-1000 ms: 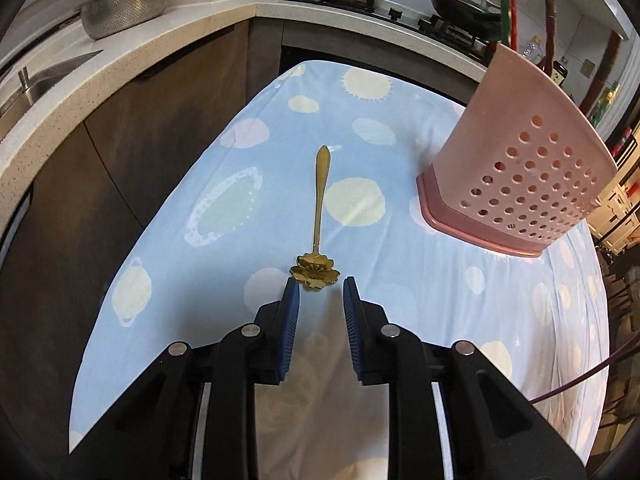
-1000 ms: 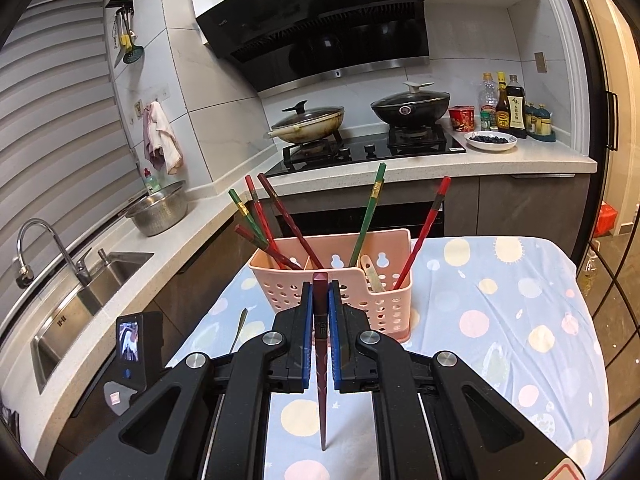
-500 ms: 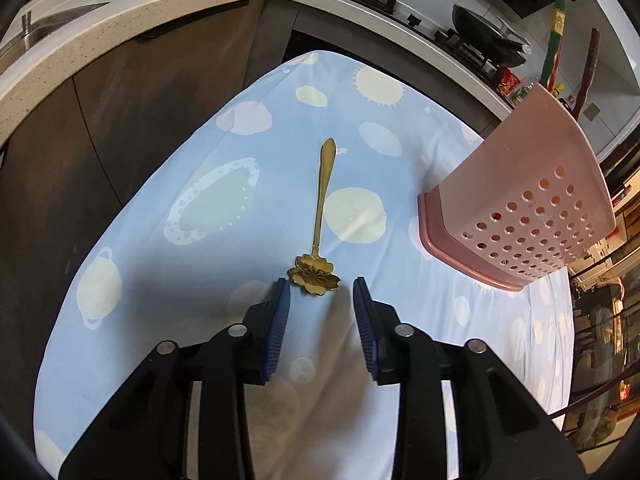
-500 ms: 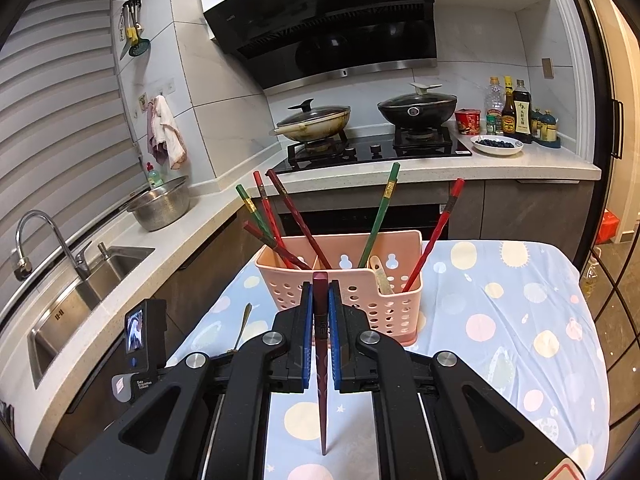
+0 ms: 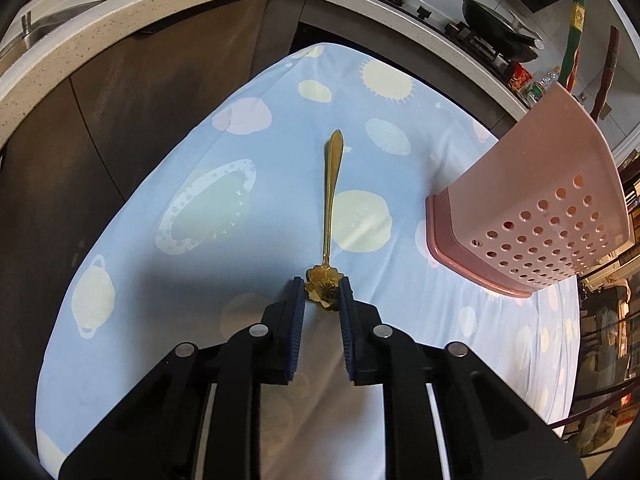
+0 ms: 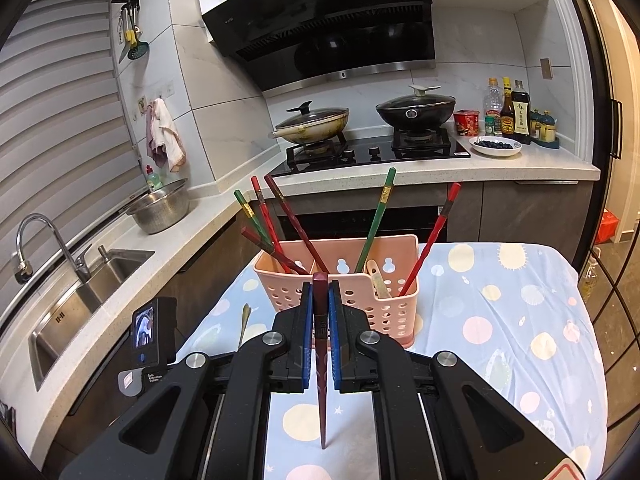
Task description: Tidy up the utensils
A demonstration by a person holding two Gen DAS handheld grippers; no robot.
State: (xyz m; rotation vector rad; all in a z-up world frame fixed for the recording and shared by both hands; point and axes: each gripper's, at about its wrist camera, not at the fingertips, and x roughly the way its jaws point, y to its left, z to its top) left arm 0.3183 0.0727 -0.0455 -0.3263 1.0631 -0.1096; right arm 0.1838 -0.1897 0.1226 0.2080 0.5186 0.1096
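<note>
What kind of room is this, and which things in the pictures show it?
It looks like a home kitchen. A gas stove with two lidded pans stands under a black range hood, a steel sink with a tap is set into the counter, and sauce bottles stand beside the stove.

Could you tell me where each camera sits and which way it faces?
Left wrist: on the left gripper, looking steeply down at the tablecloth; its fingers, having just closed, pinch the gold spoon.
Right wrist: on the right gripper, facing the stove and sink; its fingers clamp a dark red chopstick.
Shared: pink utensil basket, spoon, tablecloth, counter.
</note>
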